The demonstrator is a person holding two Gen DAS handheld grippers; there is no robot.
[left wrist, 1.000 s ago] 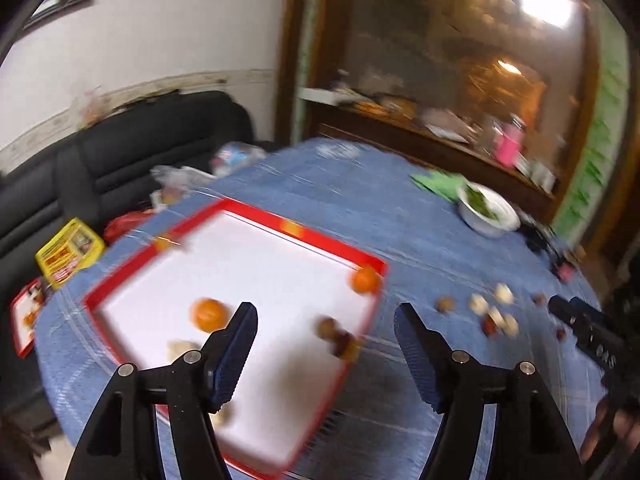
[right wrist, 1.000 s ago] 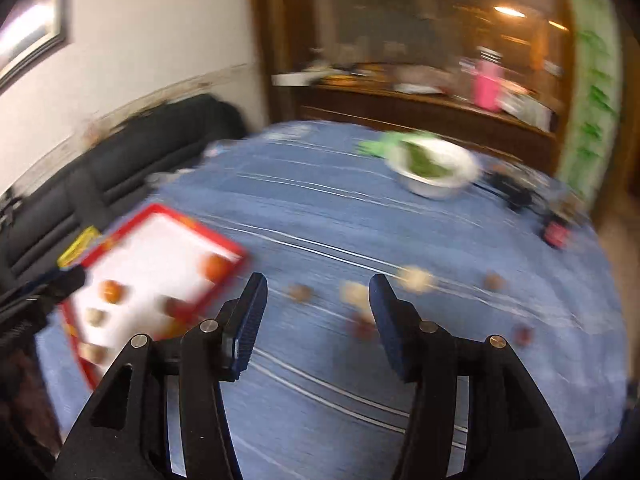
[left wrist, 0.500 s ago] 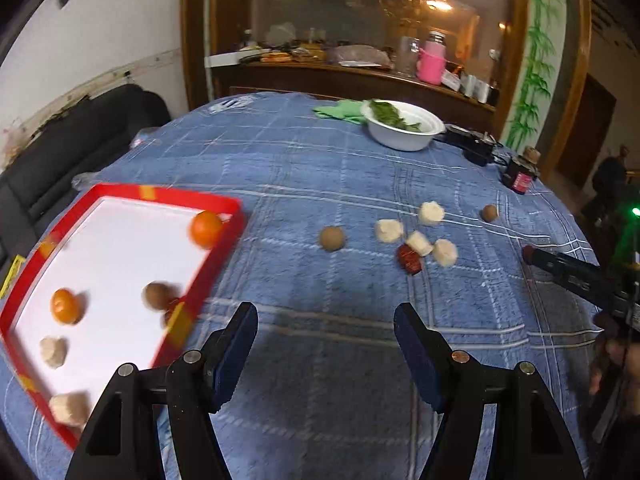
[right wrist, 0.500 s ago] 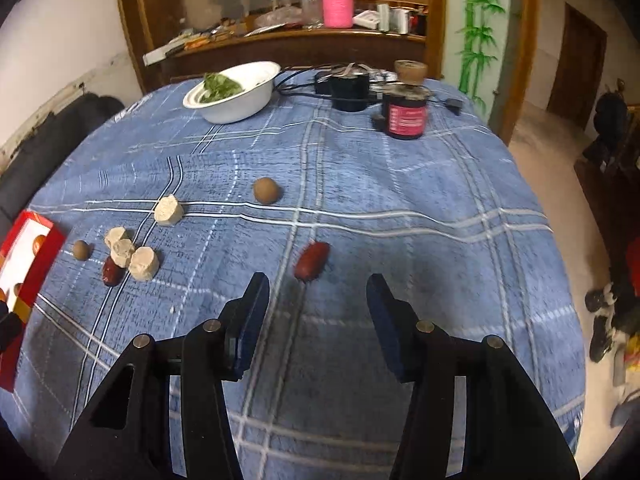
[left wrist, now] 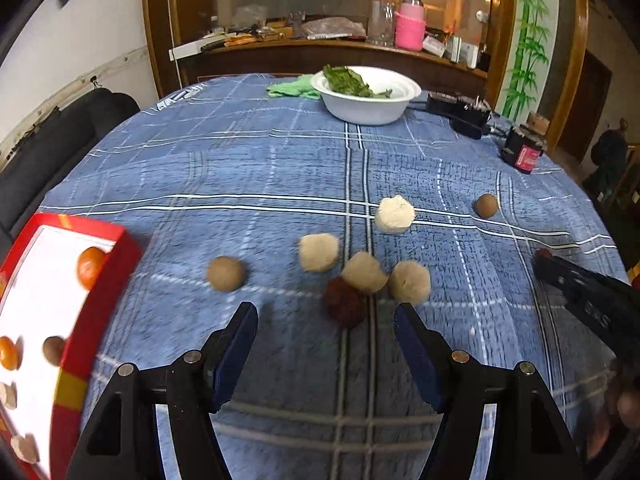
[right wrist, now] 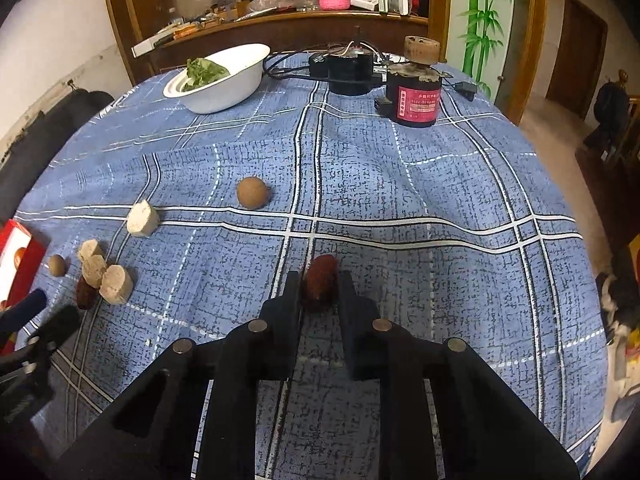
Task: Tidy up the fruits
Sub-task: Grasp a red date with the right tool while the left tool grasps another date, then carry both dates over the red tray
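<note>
Right gripper (right wrist: pixel 319 286): its jaws are clamped on a dark red date (right wrist: pixel 320 282), one jaw against each side; the date sits low on the blue checked cloth, and whether it touches the cloth I cannot tell.
Left gripper (left wrist: pixel 326 338): its jaws stand wide apart with nothing between them, above the cloth and just short of a cluster of fruit.
Cluster of fruit: a second dark red date (left wrist: pixel 345 302) touches a pale beige chunk (left wrist: pixel 363 272); two more pale chunks (left wrist: pixel 319 252) (left wrist: pixel 410 282) lie just beside them, and a fourth (left wrist: pixel 395 214) sits a little farther off.
Loose round fruits: one brown ball (left wrist: pixel 226 273) lies between the cluster and the tray; another (left wrist: pixel 486 205) lies farther off to the right in the left wrist view.
Red tray (left wrist: pixel 100 312): at the left edge of the bench, white inside, holding two small oranges (left wrist: pixel 90 267) (left wrist: pixel 8 353), a brown ball (left wrist: pixel 53 350) and pale pieces.
Bench (right wrist: pixel 400 184): round, covered by the blue cloth.
Far side of bench: a white bowl (right wrist: pixel 224 84) with green leaves, a black jar with a red label (right wrist: pixel 418 100), and black cables.
</note>
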